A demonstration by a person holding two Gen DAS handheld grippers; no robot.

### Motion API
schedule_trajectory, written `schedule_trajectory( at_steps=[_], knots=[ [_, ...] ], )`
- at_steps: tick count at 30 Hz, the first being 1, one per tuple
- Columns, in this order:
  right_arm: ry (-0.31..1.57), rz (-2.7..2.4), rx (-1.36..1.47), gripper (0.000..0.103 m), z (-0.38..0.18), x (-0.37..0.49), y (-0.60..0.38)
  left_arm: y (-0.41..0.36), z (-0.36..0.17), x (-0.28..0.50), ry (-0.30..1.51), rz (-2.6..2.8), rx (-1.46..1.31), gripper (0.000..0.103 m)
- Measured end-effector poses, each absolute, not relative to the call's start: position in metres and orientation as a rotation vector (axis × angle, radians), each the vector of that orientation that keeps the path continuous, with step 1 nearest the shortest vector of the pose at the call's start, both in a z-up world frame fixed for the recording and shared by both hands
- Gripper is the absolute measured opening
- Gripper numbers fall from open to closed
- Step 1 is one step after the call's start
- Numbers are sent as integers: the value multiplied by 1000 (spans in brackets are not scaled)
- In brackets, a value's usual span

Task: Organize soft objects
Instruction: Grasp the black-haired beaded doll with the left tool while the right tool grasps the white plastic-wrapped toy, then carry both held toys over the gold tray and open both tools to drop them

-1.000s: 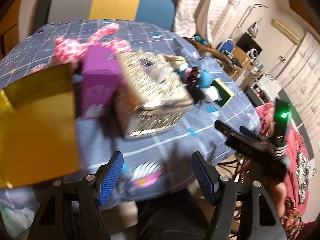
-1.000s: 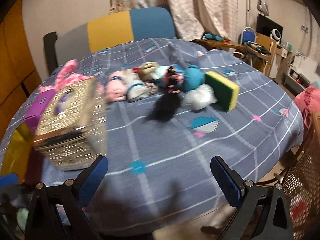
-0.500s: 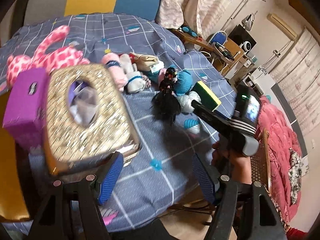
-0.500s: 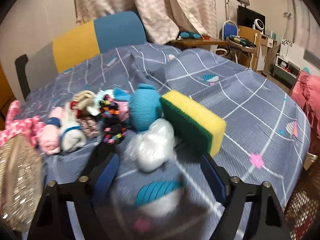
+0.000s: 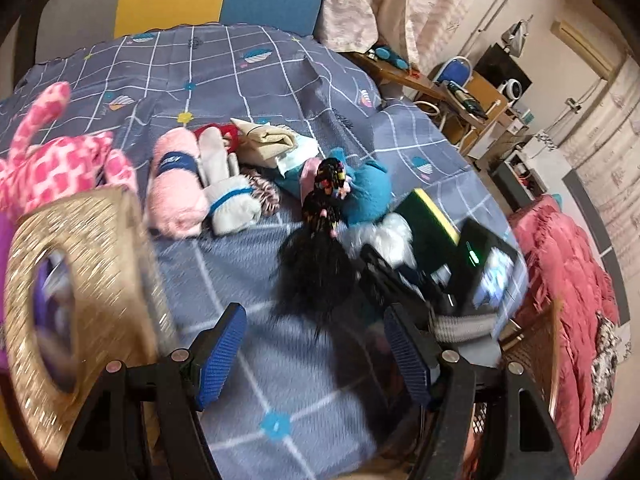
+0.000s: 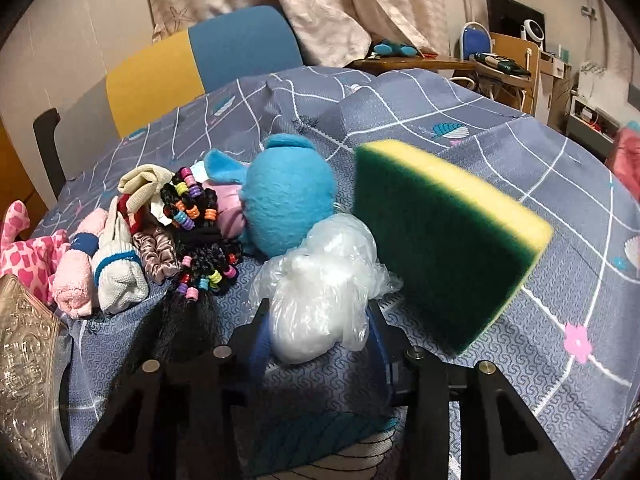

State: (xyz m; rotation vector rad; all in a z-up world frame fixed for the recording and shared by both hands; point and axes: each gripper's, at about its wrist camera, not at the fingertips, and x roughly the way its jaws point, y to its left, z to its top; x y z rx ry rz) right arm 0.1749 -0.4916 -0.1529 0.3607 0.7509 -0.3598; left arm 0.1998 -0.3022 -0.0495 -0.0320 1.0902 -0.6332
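the right gripper has its jaws closed in on either side of a crumpled clear plastic bag resting on the grey checked tablecloth. a yellow-and-green sponge stands tilted just right of the bag, and a blue plush toy touches it from behind. left of these lie a black beaded hairpiece, rolled socks and a pink patterned plush.
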Motion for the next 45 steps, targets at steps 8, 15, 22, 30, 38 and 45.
schedule_trajectory(
  at_steps=[8,15,22,30,38,45],
  knots=[
    [690,-372,401,43,-158,166,-498,-351,-89,255,1131,-501,-27,73],
    [672,-358,427,43,-161,163,-503,-396,-116,283,1134,-510,108,72],
    [671,-364,416,43,-162,164,-501,-400,-146,303,1176,-522,103,42],
    [677,-377,398,43,-163,165,-497,-392,-136,284,1127,-571,164,12],
    [698,-400,358,43,-161,170,-493,-355,-95,240,1053,-677,87,12],
    [717,-427,313,43,-161,171,-487,-311,-71,206,1023,-737,51,12]
  ],
)
